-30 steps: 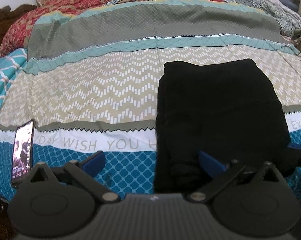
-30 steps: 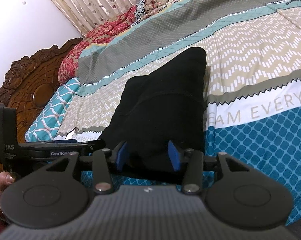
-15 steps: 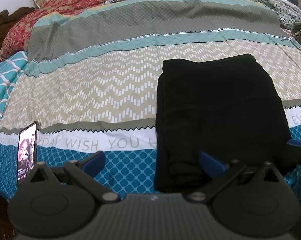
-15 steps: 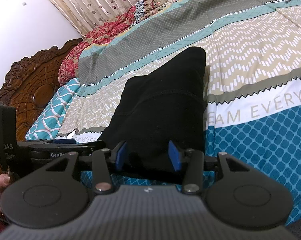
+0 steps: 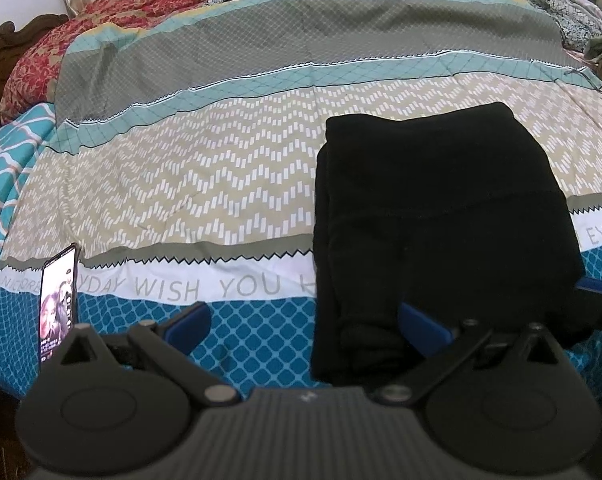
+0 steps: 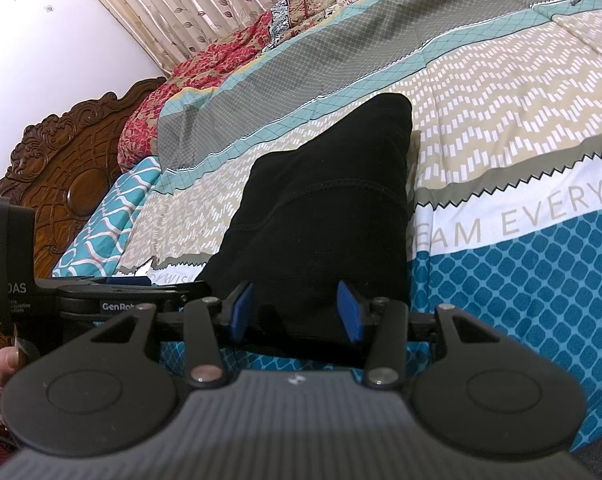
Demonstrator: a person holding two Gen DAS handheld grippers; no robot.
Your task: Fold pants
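Bedspread (image 5: pixel 229 200), white band, grey capitals: "DAY WISH YOU" in the left wrist view, the start hidden by the phone (image 5: pixel 57 300), the end cut by the pants (image 5: pixel 441 220); past them "EVER" at the frame edge. Right wrist view, same band: "EAM EVERYD", cut at both ends. Left tool (image 6: pixel 113 300) body, white print: "GenRob", then hidden; on its upright plate "DAS" with small unreadable lines below. Phone screen text too small to read.

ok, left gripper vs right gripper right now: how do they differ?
The left gripper stands wide open; the right gripper stands narrower. Left straddles the black pants' near left edge, one finger over bare bedspread; right has both fingers flanking the near end. Both have blue pads.
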